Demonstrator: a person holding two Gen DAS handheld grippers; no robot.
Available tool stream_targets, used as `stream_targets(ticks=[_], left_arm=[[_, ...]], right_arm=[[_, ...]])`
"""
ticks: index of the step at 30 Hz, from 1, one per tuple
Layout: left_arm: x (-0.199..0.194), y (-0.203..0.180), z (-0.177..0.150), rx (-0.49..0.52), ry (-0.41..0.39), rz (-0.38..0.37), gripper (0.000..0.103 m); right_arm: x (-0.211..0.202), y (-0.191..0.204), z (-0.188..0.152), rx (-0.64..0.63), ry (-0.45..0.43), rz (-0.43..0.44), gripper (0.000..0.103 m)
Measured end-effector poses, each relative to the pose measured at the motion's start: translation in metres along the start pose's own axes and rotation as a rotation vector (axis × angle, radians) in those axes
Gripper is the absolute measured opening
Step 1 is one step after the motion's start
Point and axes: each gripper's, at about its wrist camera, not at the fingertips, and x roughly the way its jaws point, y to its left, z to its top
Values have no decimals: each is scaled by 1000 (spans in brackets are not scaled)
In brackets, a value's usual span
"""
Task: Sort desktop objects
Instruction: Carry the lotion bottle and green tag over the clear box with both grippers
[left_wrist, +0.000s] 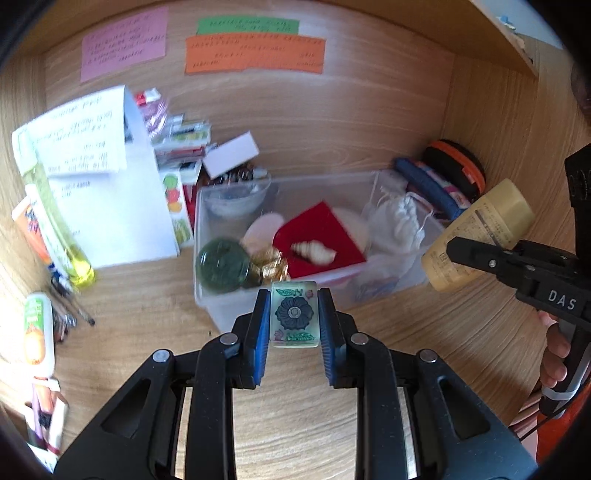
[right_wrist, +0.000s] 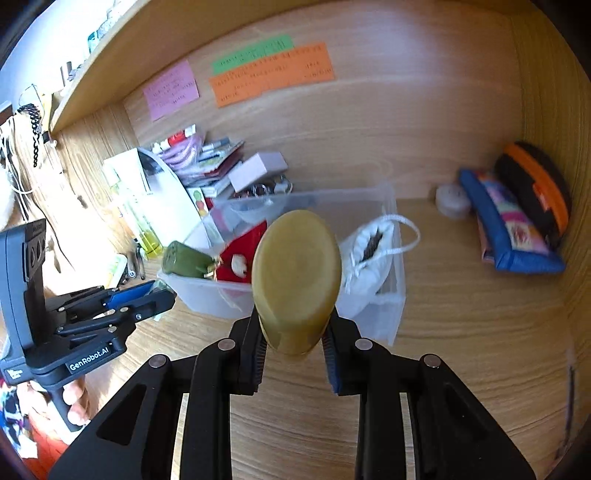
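The left gripper (left_wrist: 294, 321) is clamped on a small translucent tile (left_wrist: 294, 314) printed with a dark flower. The blue pads (left_wrist: 262, 325) press its 2 long edges, which keeps the printed face toward the camera. The tile sits at lower centre of the left wrist view, just in front of the near wall of the clear plastic bin (left_wrist: 221, 314).

The right gripper (right_wrist: 293, 345) is closed around a yellow bottle (right_wrist: 297, 280). In the right wrist view the bottle points away from the lens, so only its rounded end shows, at frame centre and overlapping the bin (right_wrist: 391, 236). Holding each item near the bin suggests that both are meant to go in it; this is a judgement.

View differences:
1. The left wrist view shows the bottle (left_wrist: 480, 232) side-on at right of frame, with a printed label, tilted above the bin's right end.
2. The left wrist view shows the bin contents: a green glass ball (left_wrist: 221, 264), a red card (left_wrist: 321, 240) with a shell (left_wrist: 314, 251) on it, and a white drawstring pouch (left_wrist: 399, 221).
3. The right wrist view shows the left gripper (right_wrist: 147, 295) from the side at lower left; the tile is barely visible there.
4. The right wrist view shows bare desk right of the bin, up to a blue pencil case (right_wrist: 513, 225).
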Motion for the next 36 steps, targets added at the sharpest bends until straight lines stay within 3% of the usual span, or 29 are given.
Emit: stream_targets(ticks=[12, 25, 36], left_arm=[[10, 1, 42, 9, -20, -5, 24], [65, 10, 63, -6, 65, 18, 24], [97, 13, 69, -4, 113, 38, 24]], right_arm=[[4, -6, 40, -40, -52, -24, 24], [69, -8, 53, -165, 107, -60, 24], [100, -8, 59, -233, 145, -107, 24]])
